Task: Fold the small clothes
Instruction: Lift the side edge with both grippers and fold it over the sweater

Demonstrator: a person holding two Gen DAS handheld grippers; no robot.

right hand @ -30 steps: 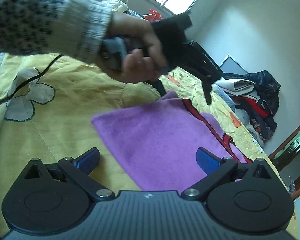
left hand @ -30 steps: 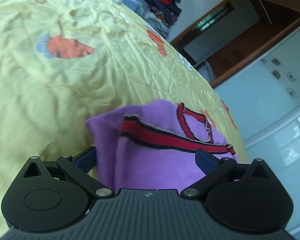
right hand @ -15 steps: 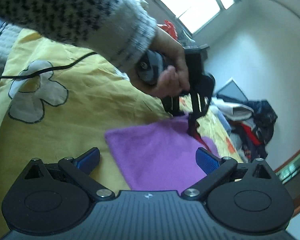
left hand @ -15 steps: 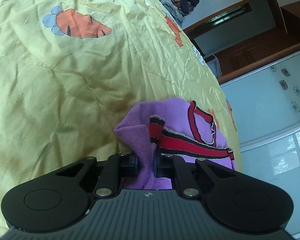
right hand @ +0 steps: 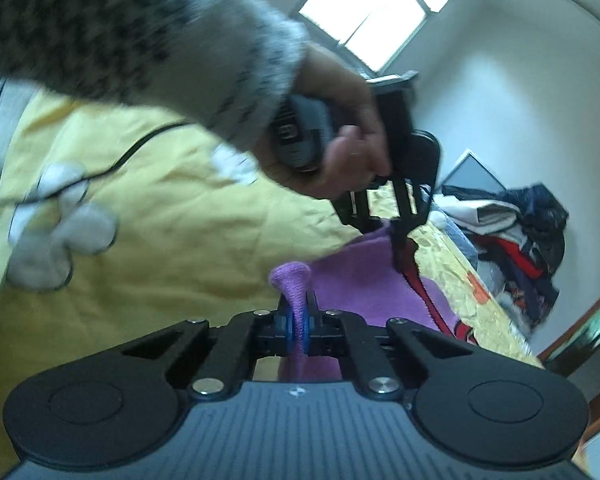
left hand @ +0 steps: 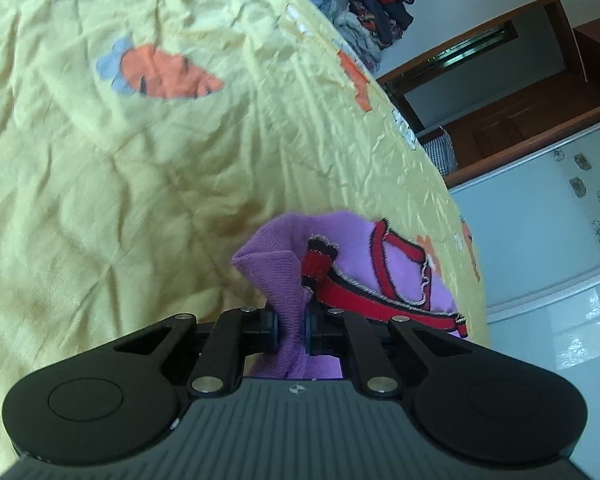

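We have the purple garment (left hand: pixel 400 264) lying on the yellow quilt (left hand: pixel 140 200), and both our grippers are clamped on its fabric. The left gripper (left hand: pixel 291 330) pinches the edge beside the red trim (left hand: pixel 340 292), so the cloth rises in a small peak over its fingertips. The right gripper (right hand: pixel 296 330) pinches another corner of the garment, and the knit also bunches up in a tuft between its pads. In the right wrist view we see the hand (right hand: pixel 332 152) that carries the left gripper (right hand: pixel 392 228), just above the far edge of the garment, with a speckled sleeve (right hand: pixel 140 32) behind it. We think the two corners are held on the same side of the garment so that this side can be lifted together and laid over the other half; holding only one corner would let the cloth twist. One second ago both grippers were wide apart and the garment was flat on the quilt. Half a second ago the left one was already closed on the cloth, but the right one was open. Now the right one is closed too, and the garment is raised a little from the quilt at both corners. A pile of clothes (right hand: pixel 520 240) lies beyond the garment, at the far end of the quilt.
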